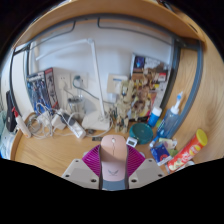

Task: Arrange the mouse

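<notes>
A pale pink computer mouse [115, 152] sits between my gripper's two fingers, its nose pointing away from me over the wooden desk [60, 150]. The magenta pads [93, 162] press against both of its sides. My gripper [113, 162] is shut on the mouse and holds it just above the near part of the desk. The mouse's rear end is hidden by the gripper body.
A power strip with tangled cables [72, 128] lies to the left. A blue spray bottle [176, 104], a teal cup [141, 131], a red and yellow snack can [189, 151] and small packets [160, 152] crowd the right. A whiteboard [90, 70] stands behind.
</notes>
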The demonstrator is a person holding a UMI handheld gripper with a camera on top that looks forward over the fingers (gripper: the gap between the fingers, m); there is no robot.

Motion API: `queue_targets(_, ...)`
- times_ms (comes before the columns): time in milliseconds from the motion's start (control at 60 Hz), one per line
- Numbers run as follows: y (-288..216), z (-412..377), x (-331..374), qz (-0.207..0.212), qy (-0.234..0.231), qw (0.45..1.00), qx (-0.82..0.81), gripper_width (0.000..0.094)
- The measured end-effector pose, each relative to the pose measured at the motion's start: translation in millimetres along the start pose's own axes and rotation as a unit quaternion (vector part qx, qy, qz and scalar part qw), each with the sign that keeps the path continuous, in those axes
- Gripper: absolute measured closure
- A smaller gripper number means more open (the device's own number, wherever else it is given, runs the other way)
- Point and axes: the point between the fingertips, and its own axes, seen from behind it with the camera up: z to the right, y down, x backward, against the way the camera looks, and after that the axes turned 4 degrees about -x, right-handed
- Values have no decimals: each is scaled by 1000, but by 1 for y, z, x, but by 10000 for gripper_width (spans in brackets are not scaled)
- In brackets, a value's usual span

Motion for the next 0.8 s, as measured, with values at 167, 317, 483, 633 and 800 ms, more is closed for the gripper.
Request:
queue_targets(167, 74, 16, -45, -70, -1, 998, 0, 646)
queue_targets(317, 118, 25, -64, -105, 0, 995, -1, 645)
queue_targets(483, 141, 26, -69, -118, -13, 993, -2, 590)
queue_targets(633, 143, 28, -69, -120, -21, 992, -33, 492)
queue_targets(800, 142, 32, -58, -137, -11, 990, -12, 69)
